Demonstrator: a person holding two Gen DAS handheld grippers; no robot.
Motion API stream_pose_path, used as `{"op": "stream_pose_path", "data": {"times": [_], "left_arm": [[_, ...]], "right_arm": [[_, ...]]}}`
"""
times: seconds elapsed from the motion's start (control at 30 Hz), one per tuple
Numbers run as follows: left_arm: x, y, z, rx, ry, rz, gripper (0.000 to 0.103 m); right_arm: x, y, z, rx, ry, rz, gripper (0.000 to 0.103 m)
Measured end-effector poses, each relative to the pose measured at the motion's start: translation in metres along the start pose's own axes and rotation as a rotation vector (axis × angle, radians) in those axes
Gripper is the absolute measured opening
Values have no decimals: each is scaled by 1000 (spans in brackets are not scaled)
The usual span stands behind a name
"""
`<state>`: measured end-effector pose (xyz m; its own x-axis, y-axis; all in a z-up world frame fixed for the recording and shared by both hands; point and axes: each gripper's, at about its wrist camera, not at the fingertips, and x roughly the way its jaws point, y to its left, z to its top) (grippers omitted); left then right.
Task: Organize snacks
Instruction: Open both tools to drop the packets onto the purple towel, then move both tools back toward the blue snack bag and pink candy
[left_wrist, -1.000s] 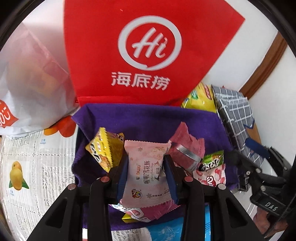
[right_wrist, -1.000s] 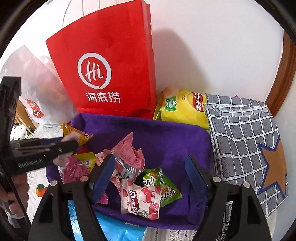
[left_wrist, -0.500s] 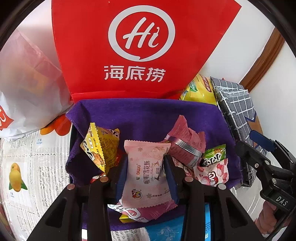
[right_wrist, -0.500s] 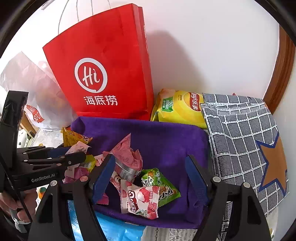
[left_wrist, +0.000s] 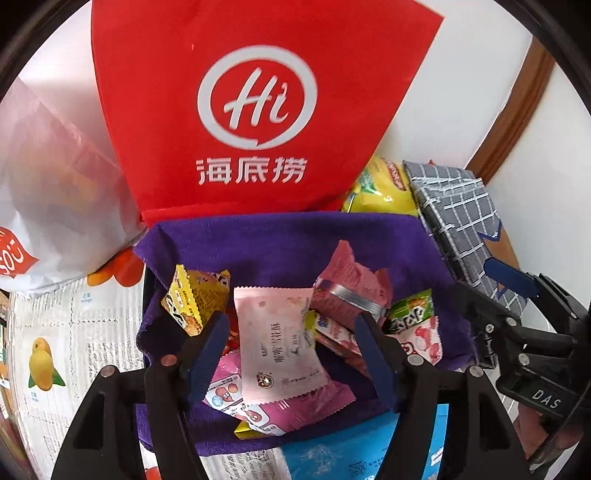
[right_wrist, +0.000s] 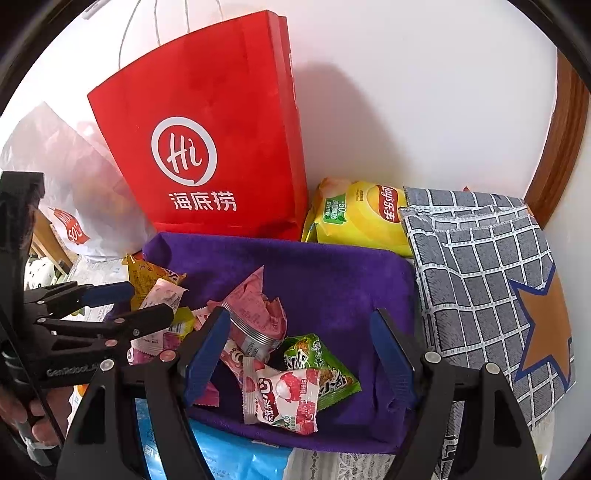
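A purple cloth-lined box (left_wrist: 295, 243) (right_wrist: 332, 269) holds several snack packets. My left gripper (left_wrist: 291, 343) is open just above it, and the pale pink packet (left_wrist: 277, 339) lies loose between its fingers on the pile. A yellow packet (left_wrist: 195, 299), a crumpled pink wrapper (left_wrist: 351, 284) (right_wrist: 255, 314), a green packet (left_wrist: 410, 314) (right_wrist: 321, 365) and a lychee packet (right_wrist: 280, 398) lie in the box. My right gripper (right_wrist: 299, 354) is open and empty over the box's near right part. It also shows at the right of the left wrist view (left_wrist: 487, 291), and the left gripper (right_wrist: 133, 302) shows at the left of the right wrist view.
A red paper bag (left_wrist: 258, 110) (right_wrist: 207, 140) stands behind the box. A white plastic bag (left_wrist: 48, 206) is at the left. A yellow chip bag (right_wrist: 358, 218) and a grey checked cloth (right_wrist: 480, 277) lie at the right. A blue packet (left_wrist: 351, 454) lies in front.
My left gripper has opened and let go of the pale pink packet, which now rests on the pile in the box. The right gripper stays open over the box.
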<state>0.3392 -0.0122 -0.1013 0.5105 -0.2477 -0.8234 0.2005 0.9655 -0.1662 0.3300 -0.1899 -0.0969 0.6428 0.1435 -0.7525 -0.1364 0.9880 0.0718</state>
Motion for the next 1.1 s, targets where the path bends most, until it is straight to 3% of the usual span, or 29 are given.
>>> {"op": "stream_pose_path", "data": {"times": [0.3,0.5,0.6,0.8,1.1], "left_arm": [[-37,-4,0,0,-80,14,68],[-60,-10,-2,15,-121,43,68],[-77,-12,-8,17,-151,43,68],[-106,-10,-36,24,-160,54,68],[-140,20,-95,-18,-153,67,68]], "right_arm": [[-37,-3,-2,36,-72,-7,77],[-70,-1,-21,31,-88,5,77],[-90,7,-34,5,-111,-31,77],[-113,18,-56,2,-125,-65,77],[-120,47,-98,32,-55,42,77]]}}
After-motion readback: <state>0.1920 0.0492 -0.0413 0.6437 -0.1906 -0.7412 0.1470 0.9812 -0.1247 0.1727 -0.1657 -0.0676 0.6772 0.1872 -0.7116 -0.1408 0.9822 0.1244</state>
